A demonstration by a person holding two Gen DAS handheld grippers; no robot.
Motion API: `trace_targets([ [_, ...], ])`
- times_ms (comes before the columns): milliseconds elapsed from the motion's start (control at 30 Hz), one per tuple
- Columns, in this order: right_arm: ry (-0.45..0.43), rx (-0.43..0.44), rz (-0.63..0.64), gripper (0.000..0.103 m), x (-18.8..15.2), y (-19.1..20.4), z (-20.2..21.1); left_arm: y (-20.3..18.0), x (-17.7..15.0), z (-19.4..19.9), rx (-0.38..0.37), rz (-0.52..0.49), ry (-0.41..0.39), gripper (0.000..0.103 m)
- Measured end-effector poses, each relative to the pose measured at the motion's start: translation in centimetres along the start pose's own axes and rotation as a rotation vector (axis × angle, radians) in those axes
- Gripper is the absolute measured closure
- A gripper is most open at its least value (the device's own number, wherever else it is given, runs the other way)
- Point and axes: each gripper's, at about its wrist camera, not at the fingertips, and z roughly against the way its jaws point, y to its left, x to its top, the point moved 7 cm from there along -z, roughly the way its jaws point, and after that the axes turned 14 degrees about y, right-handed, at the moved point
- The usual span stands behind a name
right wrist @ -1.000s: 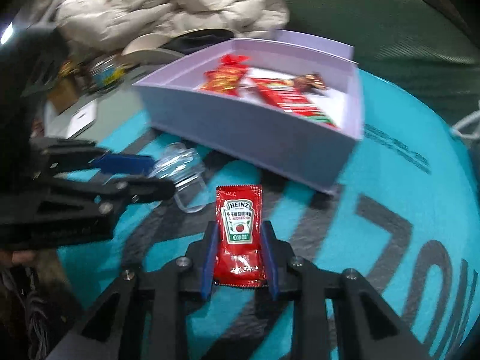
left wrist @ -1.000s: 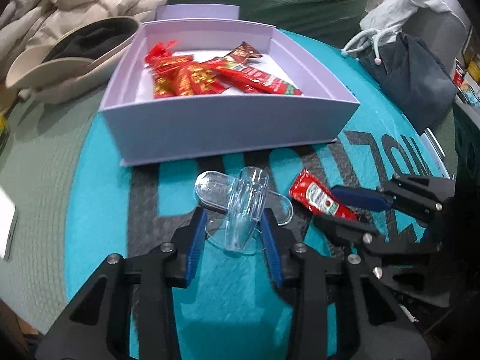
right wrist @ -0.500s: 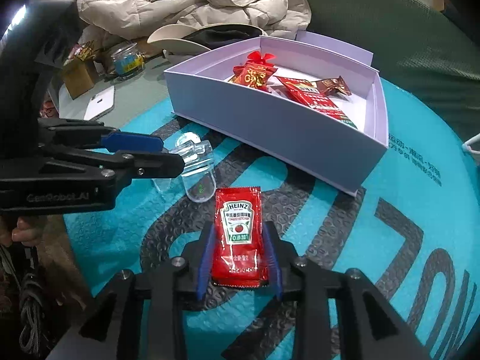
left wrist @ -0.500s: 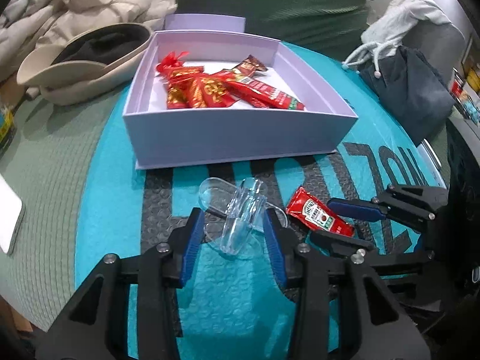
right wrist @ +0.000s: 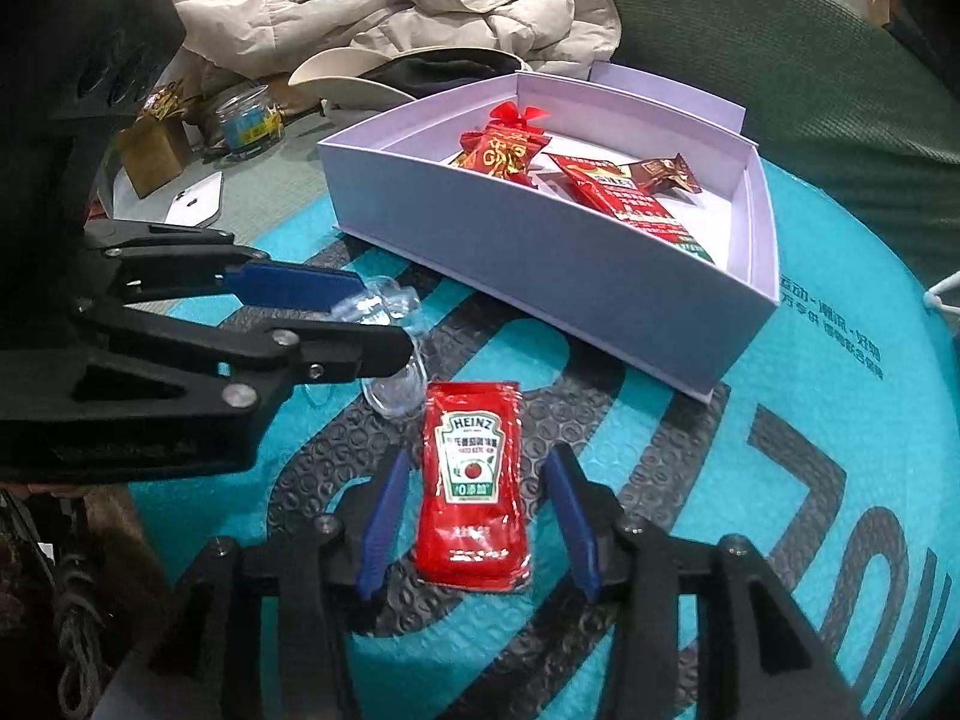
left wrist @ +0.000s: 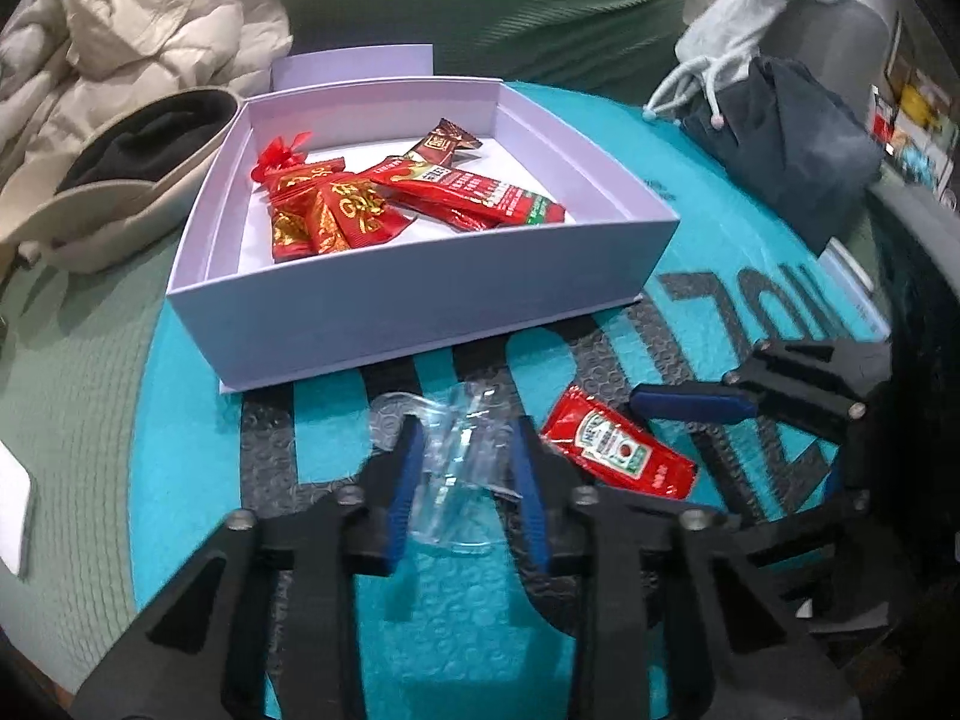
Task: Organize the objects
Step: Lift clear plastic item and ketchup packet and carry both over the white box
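The left hand-held gripper [left wrist: 465, 480] is closing its blue pads on a clear plastic holder [left wrist: 462, 450], which is sitting between the pads on the teal mat [left wrist: 198, 450]; the plastic is blurred, so whether it is lifted off the mat cannot be told. From the right wrist view the same left hand-held gripper [right wrist: 378, 324] is reaching in from 9 o'clock, with the clear plastic holder [right wrist: 390, 354] showing at its tips.

The right hand-held gripper [right wrist: 474, 510] is standing wide, its two blue pads straddling a red Heinz ketchup packet [right wrist: 474, 480] without touching it. The packet is lying flat on the mat, label up, its top edge pointing toward 12 o'clock and sitting just beside the holder. In the left wrist view the ketchup packet [left wrist: 618, 447] is lying at 3 o'clock of the holder, with the right hand-held gripper [left wrist: 774, 444] coming in from the right edge.

A lavender box [left wrist: 420, 306] is resting on the mat at 12 o'clock of both tools, well apart from the packet. Inside it red snack packets [left wrist: 336, 210] are piling toward the left, a long red sachet [left wrist: 480, 192] is lying across the middle, and a brown wrapped candy [left wrist: 444, 141] is sitting near the far wall. A beige hat [left wrist: 114, 180] is lying at 10 o'clock of the box.
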Motion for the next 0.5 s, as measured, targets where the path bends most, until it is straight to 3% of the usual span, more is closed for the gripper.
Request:
trace_targets([
  [67,-0.001,-0.016,0.001,0.073,0.0,-0.2,0.0,0.0,-0.1,-0.2,0.025,-0.006,0.005,0.080],
  [133,0.004,0.001,-0.020,0.076,0.1,-0.5,0.0,0.0,-0.1,-0.2,0.030,-0.004,0.000,0.080],
  [300,-0.010,0.031,-0.054,0.080,0.2,-0.9,0.2,0.5,-0.2,0.1,-0.015,0.040,0.012,0.080],
  [500,-0.004,0.076,-0.066,0.080,0.3,-0.6,0.6,1.0,-0.4,1.3,-0.016,0.067,0.009,0.080],
])
